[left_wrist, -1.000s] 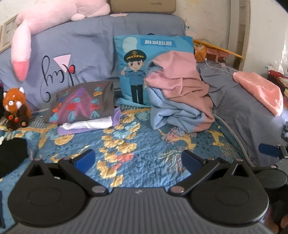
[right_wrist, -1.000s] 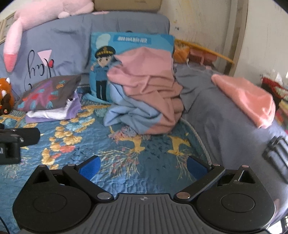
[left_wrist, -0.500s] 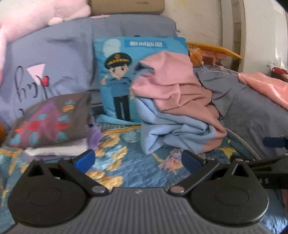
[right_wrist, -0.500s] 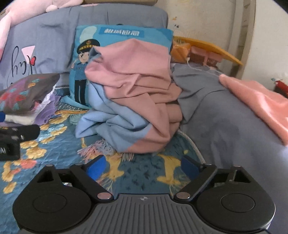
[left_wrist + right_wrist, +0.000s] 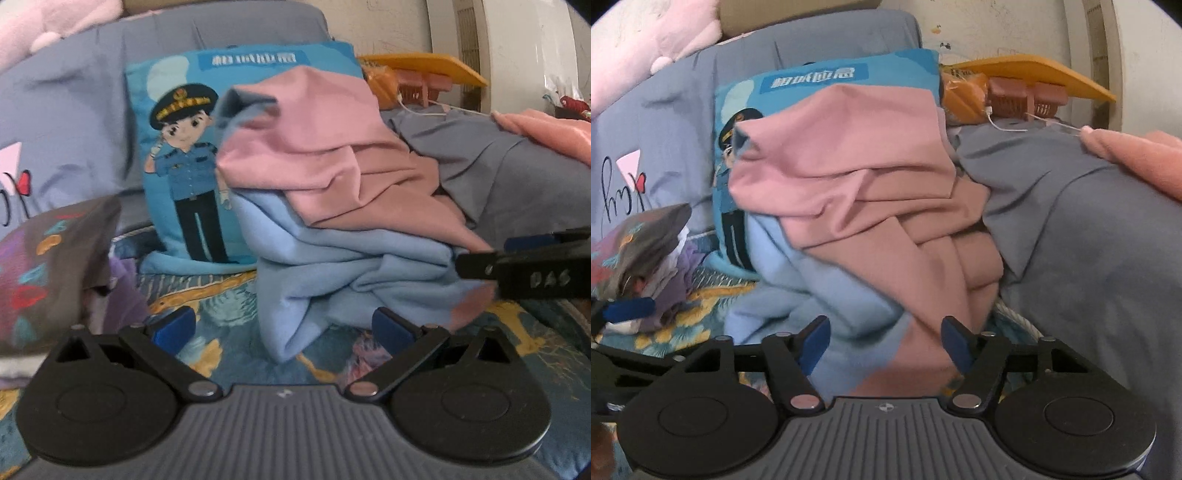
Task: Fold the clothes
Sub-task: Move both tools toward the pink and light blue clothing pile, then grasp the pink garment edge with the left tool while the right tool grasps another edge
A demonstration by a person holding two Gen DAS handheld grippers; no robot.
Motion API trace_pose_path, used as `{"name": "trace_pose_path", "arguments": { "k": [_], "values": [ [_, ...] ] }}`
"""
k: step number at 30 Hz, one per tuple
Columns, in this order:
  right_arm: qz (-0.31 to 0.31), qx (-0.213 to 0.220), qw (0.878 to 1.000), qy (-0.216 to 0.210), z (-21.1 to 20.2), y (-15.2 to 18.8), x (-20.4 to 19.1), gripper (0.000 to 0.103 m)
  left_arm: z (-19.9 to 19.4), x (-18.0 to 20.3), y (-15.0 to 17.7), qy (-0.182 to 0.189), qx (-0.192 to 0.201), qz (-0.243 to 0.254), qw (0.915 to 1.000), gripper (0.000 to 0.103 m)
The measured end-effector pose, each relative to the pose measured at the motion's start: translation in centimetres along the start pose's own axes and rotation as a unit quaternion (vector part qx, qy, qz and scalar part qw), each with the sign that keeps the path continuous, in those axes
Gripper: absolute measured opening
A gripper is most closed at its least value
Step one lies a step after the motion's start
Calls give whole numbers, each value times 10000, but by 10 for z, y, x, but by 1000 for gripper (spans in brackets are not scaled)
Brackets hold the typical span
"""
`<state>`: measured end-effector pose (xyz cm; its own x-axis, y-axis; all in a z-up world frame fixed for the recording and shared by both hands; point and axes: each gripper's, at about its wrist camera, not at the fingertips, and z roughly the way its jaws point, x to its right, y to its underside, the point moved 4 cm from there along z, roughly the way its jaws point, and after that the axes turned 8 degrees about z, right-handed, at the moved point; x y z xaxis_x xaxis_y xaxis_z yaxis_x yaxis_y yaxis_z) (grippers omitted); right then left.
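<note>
garment (image 5: 857, 206): one pink-and-blue heap, crumpled on the quilt (image 5: 229, 295) against the cartoon cushion (image 5: 184, 155)
folded stack (image 5: 48, 273): one, left of heap (three layers or so)
right gripper (image 5: 884, 341): closing, heap's lower edge between pads
left gripper (image 5: 282, 326): spread, empty

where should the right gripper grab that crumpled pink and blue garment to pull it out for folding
Best bet is the low front corner of the pink and blue garment, where the pink and blue panels meet in a loose flap on the quilt. Come in low from the front: the right gripper already straddles that flap, its jaws closing around it. The bunched top folds look too bulky to pinch.
</note>
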<state>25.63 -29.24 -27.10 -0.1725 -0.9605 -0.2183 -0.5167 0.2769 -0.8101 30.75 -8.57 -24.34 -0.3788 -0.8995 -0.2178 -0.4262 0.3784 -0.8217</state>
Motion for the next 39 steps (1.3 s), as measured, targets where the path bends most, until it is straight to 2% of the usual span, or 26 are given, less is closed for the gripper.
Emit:
{"name": "trace_pose_path", "arguments": {
  "k": [1, 3, 4, 6, 10, 13, 16, 18, 19, 21, 23, 25, 28, 33, 38, 39],
  "values": [
    [44, -77, 10000, 23, 6, -1, 1, 38, 8, 0, 0, 46, -3, 28, 10000, 103],
    [200, -210, 9995, 76, 16, -4, 5, 22, 22, 1, -1, 157, -20, 85, 9998, 102],
    [262, -217, 9993, 157, 19, -5, 6, 17, 28, 2, -1, 223, -24, 102, 9997, 102],
    [309, -195, 9989, 306, 23, -7, 9, 17, 36, 2, -2, 327, 41, 92, 9994, 96],
    [-156, 166, 9986, 470, 15, -8, 2, 18, 45, 0, -5, 405, 346, 30, 9986, 93],
    [-365, 310, 9970, 610, 14, -8, 2, 19, 54, 2, -8, 475, 393, 120, 9980, 83],
    [-324, 291, 9961, 764, 19, -13, 9, 23, 67, 5, -7, 618, 267, 215, 9975, 60],
    [-306, 224, 9959, 817, 23, -12, 12, 25, 75, 8, -6, 700, 163, 267, 9971, 41],
    [-323, 195, 9958, 835, 25, -11, 13, 25, 79, 9, -4, 704, 115, 282, 9971, 39],
    [-381, 150, 9953, 876, 28, -7, 14, 25, 86, 12, 0, 678, 18, 352, 9971, 26],
    [-384, 75, 9952, 900, 32, -2, 14, 25, 91, 16, 5, 632, -79, 466, 9969, 22],
    [-285, -45, 9956, 886, 35, 2, 15, 8, 92, 18, 8, 602, -110, 498, 9969, 19],
    [-56, -92, 9962, 866, 36, 7, 15, 5, 89, 16, 6, 621, -196, 366, 9972, 14],
    [247, 163, 9956, 893, 14, 9, 9, 3, 69, 0, 1, 711, -230, -223, 9970, 10],
    [513, 391, 9959, 641, -36, 16, -3, 3, 32, -8, 4, 672, -45, -534, 9963, 7],
    [518, 446, 9960, 572, -51, 19, -7, 3, 21, -10, 5, 602, -10, -611, 9963, 2]
  ]
}}
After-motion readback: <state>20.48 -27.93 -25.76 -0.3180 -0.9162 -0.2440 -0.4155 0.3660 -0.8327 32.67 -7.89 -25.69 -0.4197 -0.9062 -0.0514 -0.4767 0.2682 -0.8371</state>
